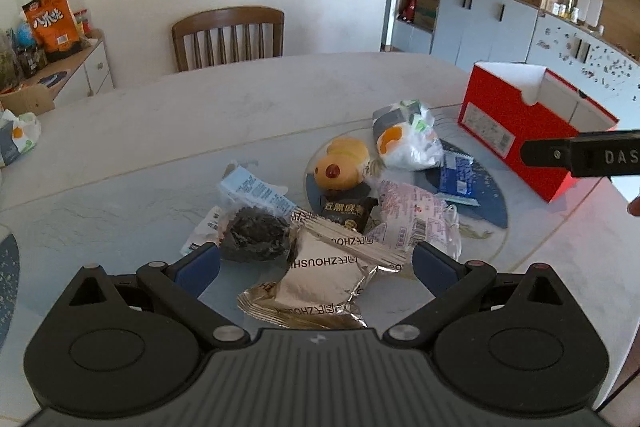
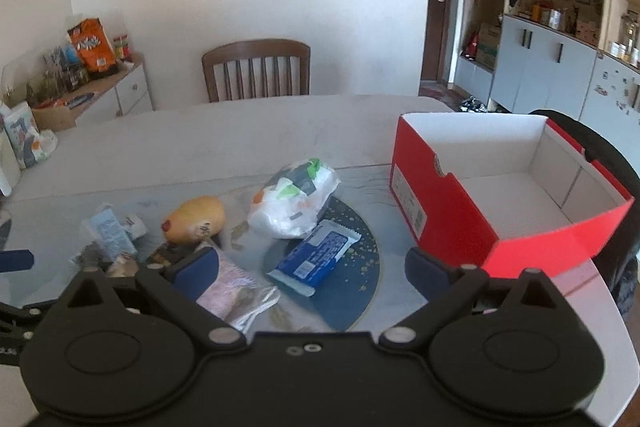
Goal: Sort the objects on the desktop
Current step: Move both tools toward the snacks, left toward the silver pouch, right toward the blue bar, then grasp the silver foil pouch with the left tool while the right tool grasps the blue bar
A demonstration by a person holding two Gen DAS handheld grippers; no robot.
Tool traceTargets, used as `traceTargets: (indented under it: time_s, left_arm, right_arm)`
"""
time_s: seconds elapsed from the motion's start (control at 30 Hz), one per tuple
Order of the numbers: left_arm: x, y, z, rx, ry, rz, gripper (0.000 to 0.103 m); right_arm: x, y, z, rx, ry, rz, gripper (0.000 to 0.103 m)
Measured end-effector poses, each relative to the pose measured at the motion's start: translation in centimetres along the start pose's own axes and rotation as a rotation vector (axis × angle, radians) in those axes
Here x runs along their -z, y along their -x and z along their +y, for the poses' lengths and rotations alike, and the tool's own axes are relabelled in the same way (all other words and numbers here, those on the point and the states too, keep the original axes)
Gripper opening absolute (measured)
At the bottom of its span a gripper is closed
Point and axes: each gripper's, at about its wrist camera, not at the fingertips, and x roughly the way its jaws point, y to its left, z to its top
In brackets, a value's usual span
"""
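**Both fingers spread wide over snack pile**

Left gripper (image 1: 316, 263) fingers (image 1: 198, 267) wide apart, holding nothing, flanking a silver foil packet (image 1: 320, 279) near the surface's near edge. Beside that packet: a dark clear-wrapped snack (image 1: 254, 233), a small black packet (image 1: 348, 213), a pink wrapped packet (image 1: 412, 217).

Right gripper (image 2: 312, 269) fingers (image 2: 426, 273) likewise wide and empty, poised above a blue wrapped bar (image 2: 316, 259) on a round dark-blue mat (image 2: 360, 291). Further toward the middle: a yellow bun (image 2: 194, 219) and a white plastic bag (image 2: 294, 201).

Open red box (image 2: 448, 211) standing at the right edge of the surface (image 2: 224, 131), white inside. Wooden chair (image 2: 256, 71) at the far edge.
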Motion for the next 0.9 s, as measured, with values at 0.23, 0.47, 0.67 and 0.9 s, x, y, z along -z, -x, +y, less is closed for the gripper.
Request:
traceTargets:
  time_s: [0.23, 0.47, 0.67, 0.9]
  left_arm:
    - [0.6, -2.8, -0.4, -0.031, 0.016, 0.052, 0.102]
    - [1.0, -4.1, -0.4, -0.032, -0.011, 0.075, 0.102]
    - [1.0, -4.7, -0.3, 0.08, -0.134, 0.093, 0.102]
    - [1.5, -5.3, -0.3, 0.086, -0.16, 0.114, 0.102]
  right_arm:
    - [-0.4, -4.0, -1.7, -0.004, 0.005, 0.037, 0.1]
    - [-0.3, -7.7, -1.8, 0.02, 0.024, 0.092, 0.1]
    - [-0.2, -10.6, -1.3, 0.02, -0.009, 0.149, 0.098]
    - [-0.2, -13.0, -1.1, 0.049, -0.051, 0.202, 0.096]
